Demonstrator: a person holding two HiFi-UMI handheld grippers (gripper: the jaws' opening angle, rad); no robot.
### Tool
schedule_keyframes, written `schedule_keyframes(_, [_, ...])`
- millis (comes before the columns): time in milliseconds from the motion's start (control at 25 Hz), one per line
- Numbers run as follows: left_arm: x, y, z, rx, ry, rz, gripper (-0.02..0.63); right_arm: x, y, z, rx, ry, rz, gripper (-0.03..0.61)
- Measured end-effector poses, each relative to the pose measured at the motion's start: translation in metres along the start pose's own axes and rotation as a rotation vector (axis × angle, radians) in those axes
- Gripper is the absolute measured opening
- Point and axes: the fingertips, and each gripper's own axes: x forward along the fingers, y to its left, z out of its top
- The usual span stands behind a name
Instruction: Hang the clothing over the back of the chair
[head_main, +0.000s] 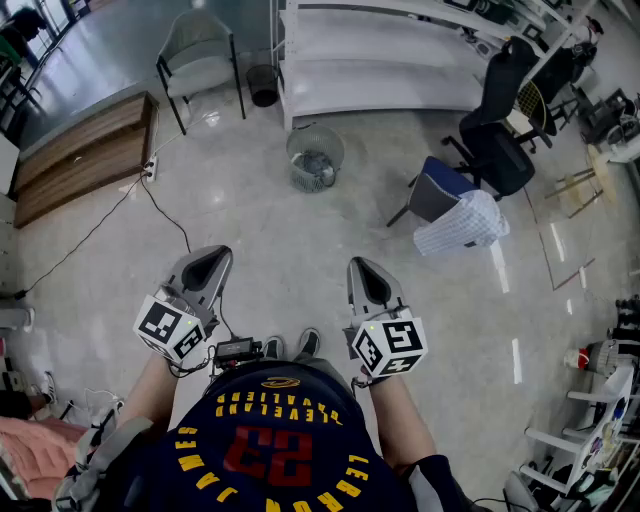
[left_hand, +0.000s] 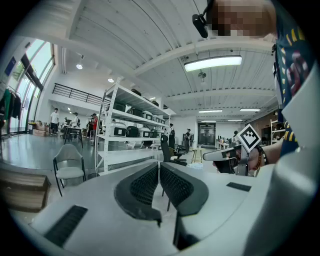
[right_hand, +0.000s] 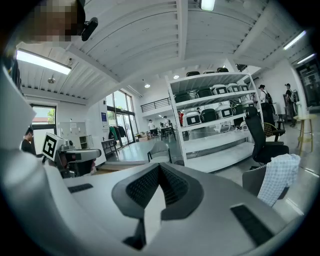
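A white checked garment (head_main: 462, 224) hangs draped over the back of a blue-seated chair (head_main: 437, 190) on the floor to the right, far ahead of both grippers. In the right gripper view the garment (right_hand: 279, 175) covers the chair's grey back (right_hand: 254, 183) at the right edge. My left gripper (head_main: 210, 262) and right gripper (head_main: 366, 272) are held side by side in front of the person's body, well short of the chair. The left gripper's (left_hand: 159, 166) jaws meet at the tips with nothing between them. The right gripper's (right_hand: 159, 168) jaws are also closed and hold nothing.
A wire waste basket (head_main: 315, 157) stands ahead on the pale floor, with a grey chair (head_main: 200, 60) and a small black bin (head_main: 264, 85) behind it. White shelving (head_main: 380, 60) lines the back, a black office chair (head_main: 500, 130) stands beyond the blue one, and a wooden bench (head_main: 80, 155) is at left.
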Motion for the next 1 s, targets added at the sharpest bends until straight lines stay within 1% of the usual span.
schedule_keyframes(360, [0.03,-0.003,0.004,0.015,0.003,0.015,0.014,0.008,-0.02,0.0,0.0,0.005,0.026,0.008])
schedule_keyframes(560, [0.049,-0.007,0.011,0.023,0.001,0.04,0.014,0.008,-0.046,0.011,0.053,-0.055,0.032,0.009])
schedule_keyframes(640, [0.056,-0.006,0.013,0.029,0.004,0.055,0.014,0.011,-0.056,0.016,0.056,-0.064,0.039,0.009])
schedule_keyframes(760, [0.067,-0.006,0.014,0.036,0.013,0.074,0.014,0.018,-0.071,0.019,0.059,-0.063,0.049,0.009])
schedule_keyframes(920, [0.078,-0.009,0.015,0.066,0.038,0.081,0.014,0.026,-0.09,0.019,0.072,-0.051,0.051,0.009])
schedule_keyframes(1000, [0.081,-0.002,0.012,0.061,0.041,0.096,0.014,0.031,-0.095,0.017,0.082,-0.042,0.051,0.009])
